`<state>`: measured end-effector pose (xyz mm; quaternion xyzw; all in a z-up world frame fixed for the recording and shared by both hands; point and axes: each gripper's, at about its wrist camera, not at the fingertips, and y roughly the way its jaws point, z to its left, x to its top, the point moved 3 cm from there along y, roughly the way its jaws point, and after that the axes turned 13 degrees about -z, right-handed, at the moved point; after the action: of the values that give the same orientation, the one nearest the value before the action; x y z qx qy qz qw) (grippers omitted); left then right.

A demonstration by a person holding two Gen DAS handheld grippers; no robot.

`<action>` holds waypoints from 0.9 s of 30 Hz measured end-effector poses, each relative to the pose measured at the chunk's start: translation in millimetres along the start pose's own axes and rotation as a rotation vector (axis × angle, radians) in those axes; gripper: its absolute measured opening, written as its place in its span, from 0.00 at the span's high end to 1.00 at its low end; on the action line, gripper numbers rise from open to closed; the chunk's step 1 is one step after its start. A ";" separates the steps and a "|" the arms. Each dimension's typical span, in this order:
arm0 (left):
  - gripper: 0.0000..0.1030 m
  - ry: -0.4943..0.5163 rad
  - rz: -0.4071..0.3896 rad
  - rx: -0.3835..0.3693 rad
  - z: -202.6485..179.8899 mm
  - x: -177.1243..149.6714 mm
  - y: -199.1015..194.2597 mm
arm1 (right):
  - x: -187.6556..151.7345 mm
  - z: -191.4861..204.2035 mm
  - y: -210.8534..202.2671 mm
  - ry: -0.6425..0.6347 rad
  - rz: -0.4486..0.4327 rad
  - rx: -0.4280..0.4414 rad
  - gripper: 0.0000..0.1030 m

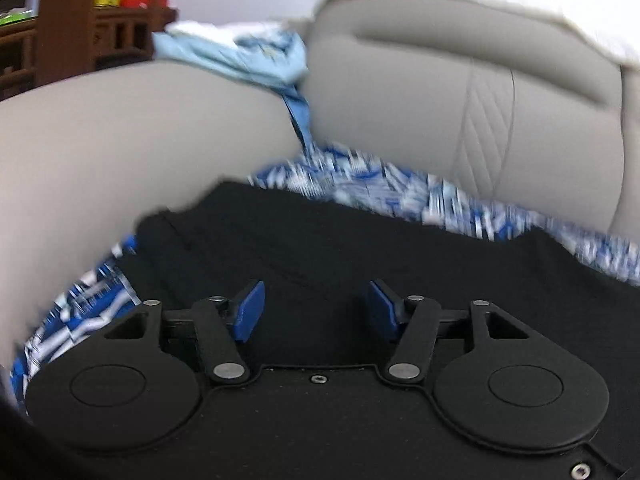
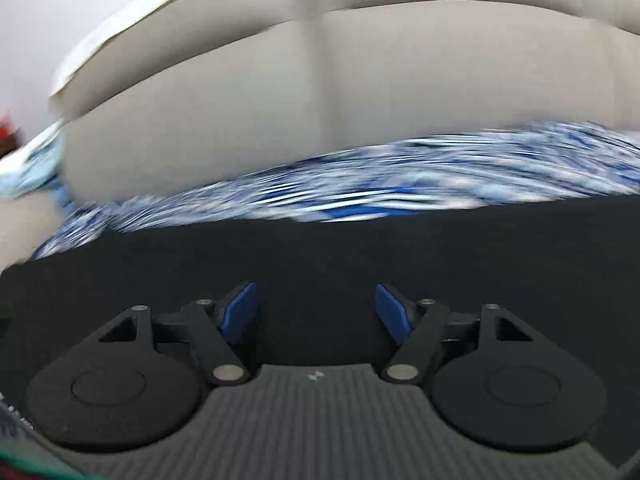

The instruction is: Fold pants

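Black pants point(image 1: 340, 248) lie spread on a blue-and-white patterned cloth point(image 1: 400, 188) over a grey sofa seat. My left gripper point(image 1: 316, 308) is open just above the black fabric, its blue pads point(image 1: 250, 312) apart with nothing between them. In the right wrist view the same black pants point(image 2: 320, 256) fill the lower middle, and the patterned cloth point(image 2: 380, 184) runs behind them. My right gripper point(image 2: 316, 312) is open over the pants, holding nothing. Both views are blurred by motion.
The grey sofa backrest point(image 1: 460, 92) rises behind the pants, and a sofa arm point(image 1: 120, 128) stands at left. A light blue bundle of cloth point(image 1: 240, 56) sits on the arm. A wooden shelf point(image 1: 80, 20) with bottles stands at far left.
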<state>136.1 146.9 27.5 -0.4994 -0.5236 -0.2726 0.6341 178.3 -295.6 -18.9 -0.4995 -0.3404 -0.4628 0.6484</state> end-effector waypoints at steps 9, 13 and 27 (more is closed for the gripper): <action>0.45 0.067 0.049 0.090 -16.0 -22.4 3.2 | 15.4 -174.7 -94.7 0.359 -0.207 -0.453 0.24; 0.43 0.030 0.053 0.126 -15.9 -23.1 5.9 | 8.6 -212.4 -134.1 0.479 -0.252 -0.595 0.24; 0.35 -0.028 0.070 0.163 -9.5 -19.7 11.9 | 0.1 -249.1 -116.8 0.517 -0.166 -0.607 0.34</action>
<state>144.2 138.9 5.4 -0.4678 -0.5350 -0.1996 0.6746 63.3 -543.9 -47.1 -0.5062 -0.0530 -0.7034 0.4962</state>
